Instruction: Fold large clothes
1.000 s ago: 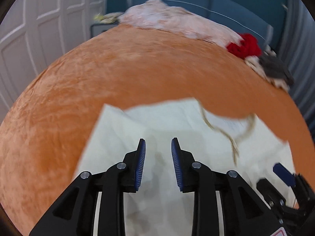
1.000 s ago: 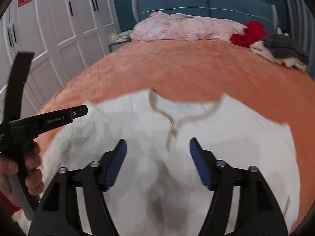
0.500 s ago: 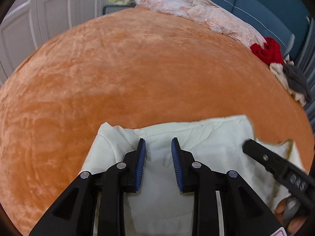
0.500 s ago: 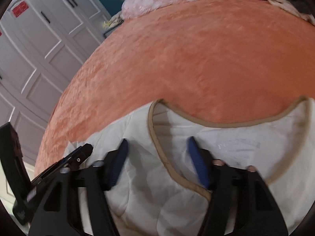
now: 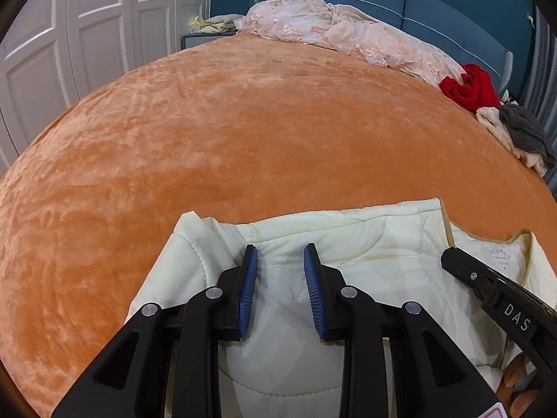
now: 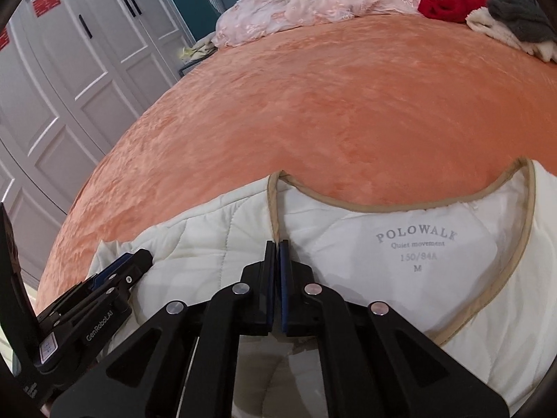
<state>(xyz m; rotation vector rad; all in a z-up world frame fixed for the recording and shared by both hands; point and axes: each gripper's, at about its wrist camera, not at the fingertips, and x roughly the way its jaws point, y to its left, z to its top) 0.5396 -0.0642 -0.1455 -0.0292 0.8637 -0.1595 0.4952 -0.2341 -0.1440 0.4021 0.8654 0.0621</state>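
A cream quilted jacket (image 5: 383, 244) with tan trim lies on the near part of the orange bed (image 5: 243, 122). My left gripper (image 5: 280, 254) is open, its blue pads above the jacket's left shoulder. In the right wrist view the jacket (image 6: 410, 244) shows its POLOWALK label and tan neckline. My right gripper (image 6: 277, 244) is shut on the tan front edge of the jacket near the collar. The left gripper also shows in the right wrist view (image 6: 118, 264), and the right gripper's body shows in the left wrist view (image 5: 487, 289).
A pink lace garment (image 5: 348, 38), a red garment (image 5: 470, 87) and grey and cream clothes (image 5: 522, 132) lie along the far edge of the bed. White wardrobe doors (image 6: 69, 69) stand to the left. A blue headboard (image 5: 417, 3) is behind.
The jacket has come down flat on the bed. My right gripper has closed on the tan front edge. My left gripper stays open over the shoulder.
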